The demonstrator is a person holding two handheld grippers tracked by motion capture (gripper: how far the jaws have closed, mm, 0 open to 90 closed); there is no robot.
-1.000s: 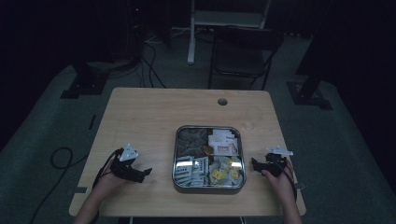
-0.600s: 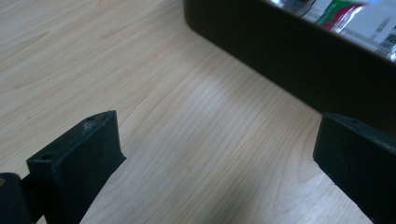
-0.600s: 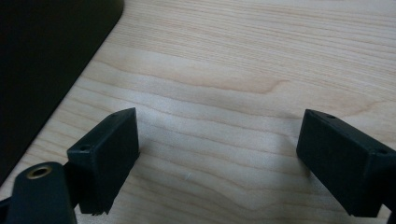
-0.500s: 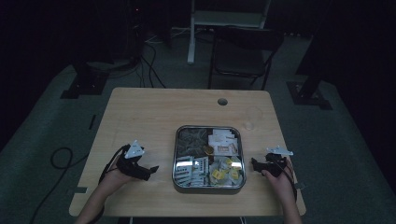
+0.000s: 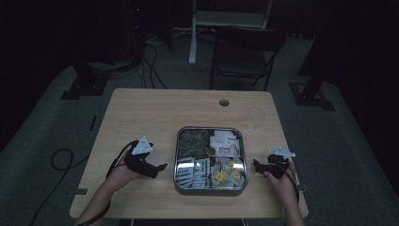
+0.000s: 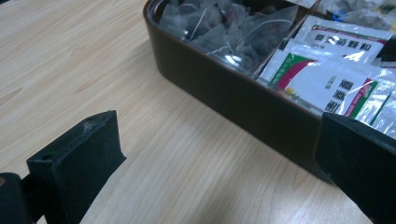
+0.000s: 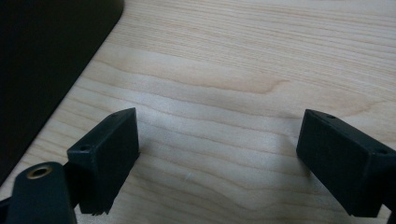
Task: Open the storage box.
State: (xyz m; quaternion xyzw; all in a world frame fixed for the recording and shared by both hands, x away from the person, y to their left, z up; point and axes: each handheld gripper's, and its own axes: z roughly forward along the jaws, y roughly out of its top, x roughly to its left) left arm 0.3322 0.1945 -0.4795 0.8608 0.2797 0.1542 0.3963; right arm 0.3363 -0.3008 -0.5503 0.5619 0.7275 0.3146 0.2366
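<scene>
Approach stage: both tongs, left and right, gape empty beside the sachet tray; reaching in seems next.

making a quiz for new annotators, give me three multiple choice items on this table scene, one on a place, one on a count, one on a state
1. Where is the tray?
A. between the two tongs
B. at the table's far left corner
C. on the chair

2. How many tongs are at the table?
A. one
B. two
C. four

3. How do the left tongs stand?
A. shut on a packet
B. open, holding nothing
C. lying inside the tray

Answers:
1 A, the high view shows the left tongs at its left and the right tongs at its right.
2 B, one in each hand.
3 B, the left gripper view shows bare wood between jaws set wide apart.
</scene>
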